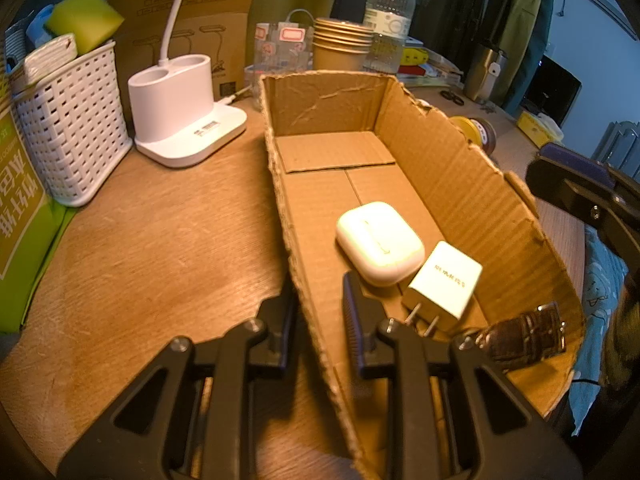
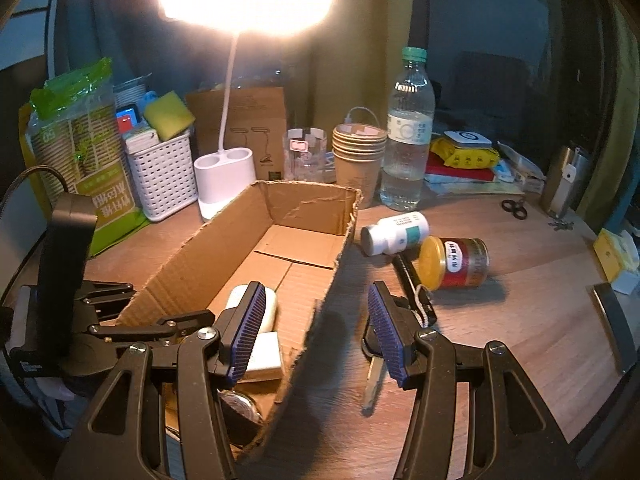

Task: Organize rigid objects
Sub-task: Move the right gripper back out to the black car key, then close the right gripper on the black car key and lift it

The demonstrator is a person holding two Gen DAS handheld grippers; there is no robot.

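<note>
An open cardboard box (image 1: 452,160) (image 2: 224,248) lies on the wooden desk. In it lie a white earbud case (image 1: 378,242), a white plug charger (image 1: 444,280) and a brown-strapped watch (image 1: 528,338). My left gripper (image 1: 318,308) straddles the box's left wall, its jaws close on the cardboard. My right gripper (image 2: 316,328) is open and straddles the box's right wall. A key (image 2: 374,376) lies under the right finger. A white pill bottle (image 2: 394,234), a yellow-lidded jar (image 2: 456,262) and a black pen-like stick (image 2: 414,286) lie on the desk to the right.
Behind the box stand a white lamp base (image 1: 180,116), a white basket (image 1: 70,128), stacked paper cups (image 2: 358,156), a water bottle (image 2: 408,132) and a clear holder (image 2: 306,156). Green packaging (image 2: 80,160) is at the left. Scissors (image 2: 514,208) lie at the far right.
</note>
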